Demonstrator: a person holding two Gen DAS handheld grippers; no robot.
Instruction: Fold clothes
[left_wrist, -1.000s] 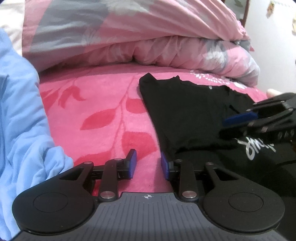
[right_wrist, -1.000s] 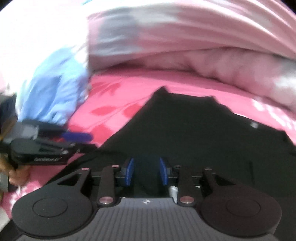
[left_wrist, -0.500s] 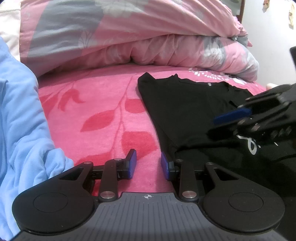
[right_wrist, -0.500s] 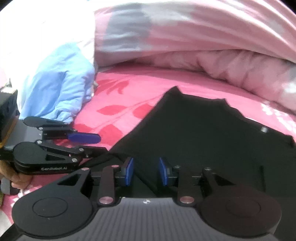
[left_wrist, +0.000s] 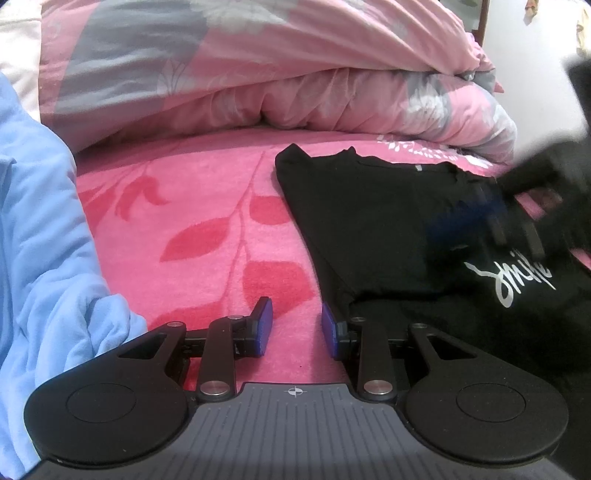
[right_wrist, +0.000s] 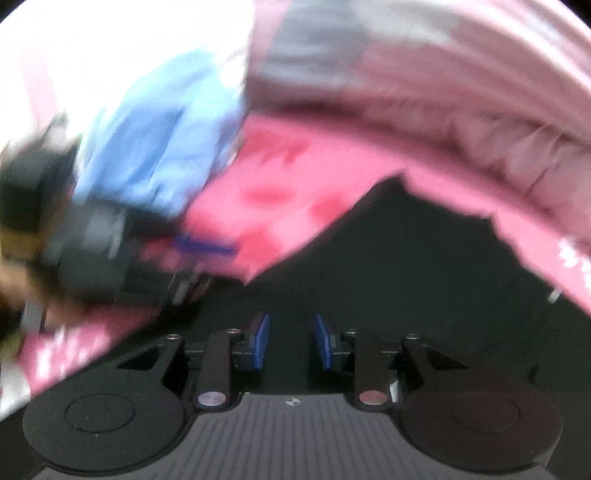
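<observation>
A: On pink blanket (left_wrist: 207, 206): black shirt (left_wrist: 369, 221) lies flat, right of left gripper (left_wrist: 297, 326). Jaws parted, empty, over blanket.
B: Right gripper (right_wrist: 291, 341)?
A: Above shirt, jaws closing a little, nothing pinched; view blurred.
B: Surroundings?
A: Blue garment (left_wrist: 40, 240) heaped left, quilt (left_wrist: 277, 66) bunched behind shirt.
</observation>
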